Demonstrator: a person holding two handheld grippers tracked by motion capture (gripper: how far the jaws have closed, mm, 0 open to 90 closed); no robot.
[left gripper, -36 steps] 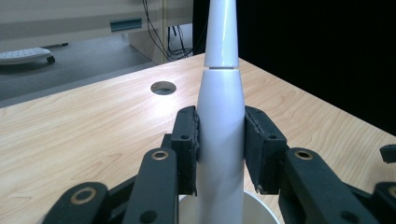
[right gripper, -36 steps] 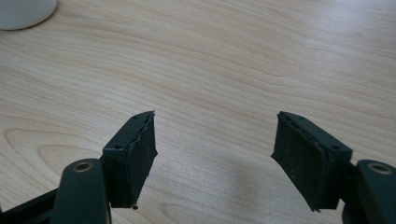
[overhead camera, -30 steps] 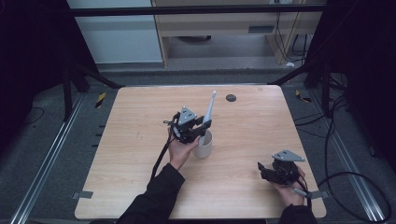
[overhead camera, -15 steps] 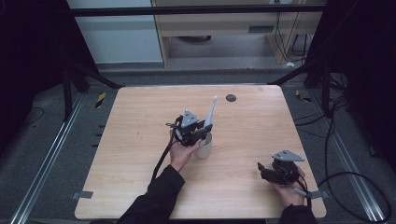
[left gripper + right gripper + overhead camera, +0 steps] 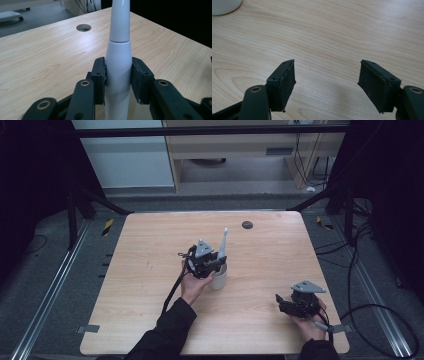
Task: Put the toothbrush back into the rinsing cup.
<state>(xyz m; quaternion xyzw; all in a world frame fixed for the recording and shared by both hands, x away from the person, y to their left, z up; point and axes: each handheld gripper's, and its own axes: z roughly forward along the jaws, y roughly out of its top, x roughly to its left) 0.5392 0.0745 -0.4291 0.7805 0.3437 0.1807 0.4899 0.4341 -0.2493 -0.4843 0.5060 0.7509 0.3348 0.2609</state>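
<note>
Left gripper is clamped on the white electric toothbrush, upright at table centre, its base in or at the white cup — can't tell if seated. Right gripper spread wide, idle near-right. Release remains.

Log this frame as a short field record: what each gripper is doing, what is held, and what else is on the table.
left gripper: shut on the white electric toothbrush, pads on both sides of its handle
toothbrush pose: upright, head end up, its lower end at the white cup
right gripper: open, nothing between the jaws, low over bare wood
table: light wood, with a round dark hole near the far edge
cup position: about mid-table
</note>
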